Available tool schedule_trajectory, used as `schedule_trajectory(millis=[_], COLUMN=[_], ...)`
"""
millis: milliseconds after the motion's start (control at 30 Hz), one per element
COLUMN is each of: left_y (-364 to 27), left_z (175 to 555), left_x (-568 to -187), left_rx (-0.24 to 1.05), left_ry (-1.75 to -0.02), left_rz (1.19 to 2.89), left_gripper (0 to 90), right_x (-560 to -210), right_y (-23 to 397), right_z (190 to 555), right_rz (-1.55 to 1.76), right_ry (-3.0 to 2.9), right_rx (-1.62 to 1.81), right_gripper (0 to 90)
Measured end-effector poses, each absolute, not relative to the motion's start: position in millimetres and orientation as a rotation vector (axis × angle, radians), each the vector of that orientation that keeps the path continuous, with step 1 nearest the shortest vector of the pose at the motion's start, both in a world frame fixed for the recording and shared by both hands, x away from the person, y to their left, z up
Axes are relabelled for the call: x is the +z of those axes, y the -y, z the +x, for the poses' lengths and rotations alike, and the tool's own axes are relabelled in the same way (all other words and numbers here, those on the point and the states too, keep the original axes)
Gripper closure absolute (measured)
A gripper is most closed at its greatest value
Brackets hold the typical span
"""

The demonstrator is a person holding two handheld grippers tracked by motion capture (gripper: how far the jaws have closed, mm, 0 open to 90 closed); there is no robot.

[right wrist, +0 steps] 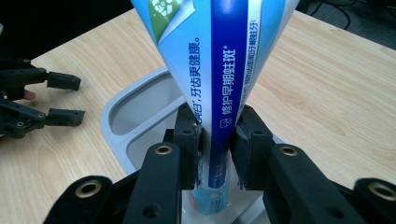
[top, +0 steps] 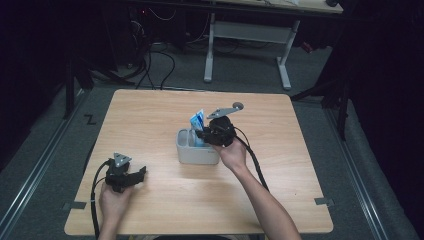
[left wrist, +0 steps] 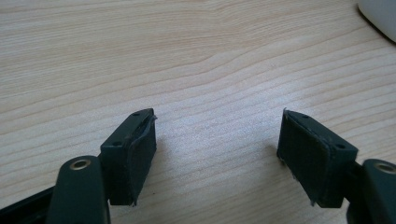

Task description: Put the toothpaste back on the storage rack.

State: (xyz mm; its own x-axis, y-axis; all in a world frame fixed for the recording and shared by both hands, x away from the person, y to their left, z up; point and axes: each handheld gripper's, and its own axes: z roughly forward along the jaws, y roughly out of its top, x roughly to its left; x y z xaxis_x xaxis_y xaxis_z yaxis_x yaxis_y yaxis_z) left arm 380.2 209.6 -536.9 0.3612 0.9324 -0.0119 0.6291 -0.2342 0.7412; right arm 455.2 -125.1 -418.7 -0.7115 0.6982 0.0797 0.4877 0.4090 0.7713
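My right gripper (right wrist: 215, 149) is clamped on the blue and white squeeze tube with printed lettering (right wrist: 219, 70), both pads pressed against its narrow lower part; the tube's flat top runs off the upper edge of the right gripper view, and its cap end is partly hidden behind my jaws. The tube stands upright over the pale grey plastic holder with two compartments (right wrist: 122, 112), near the middle of the table. Whether its lower end touches the holder's floor I cannot tell. In the high view the tube (top: 198, 121) pokes up above the holder (top: 192, 155), half covered by the right gripper (top: 206, 134).

My left gripper (top: 141, 173) rests near the table's front left corner, jaws spread wide with nothing between them (just bare wood under the pads (left wrist: 140, 154)).

Counted: one tube, one holder, two grippers.

The light wood-grain tabletop (top: 165, 115) stands on grey carpet in a dim room; behind it are a white-legged desk (top: 250, 35) and loose black cables (top: 160, 65), their far ends lost in shadow.
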Motion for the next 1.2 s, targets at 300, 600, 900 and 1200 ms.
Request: schedule_trajectory(millis=[300, 600, 900, 1200], left_y=[-210, -210, -210, -210], left_z=[380, 380, 380, 380], left_x=[-537, -537, -537, -537], left_rx=[0.584, 0.585, 0.586, 0.586], left_ry=[-1.353, -1.353, -1.355, -1.357], left_rz=[1.96, 1.96, 1.96, 1.957], left_gripper=[28.5, 28.6, 28.7, 28.6], right_x=[-420, -419, -411, -410], right_y=[124, 130, 145, 166], right_z=[455, 452, 445, 439], right_rz=[1.023, 1.029, 1.026, 1.071], right_ry=[-2.41, -2.395, -2.355, -2.281], right_rx=[1.191, 1.181, 1.225, 1.254], right_gripper=[71.8, 54.5, 47.2, 50.0])
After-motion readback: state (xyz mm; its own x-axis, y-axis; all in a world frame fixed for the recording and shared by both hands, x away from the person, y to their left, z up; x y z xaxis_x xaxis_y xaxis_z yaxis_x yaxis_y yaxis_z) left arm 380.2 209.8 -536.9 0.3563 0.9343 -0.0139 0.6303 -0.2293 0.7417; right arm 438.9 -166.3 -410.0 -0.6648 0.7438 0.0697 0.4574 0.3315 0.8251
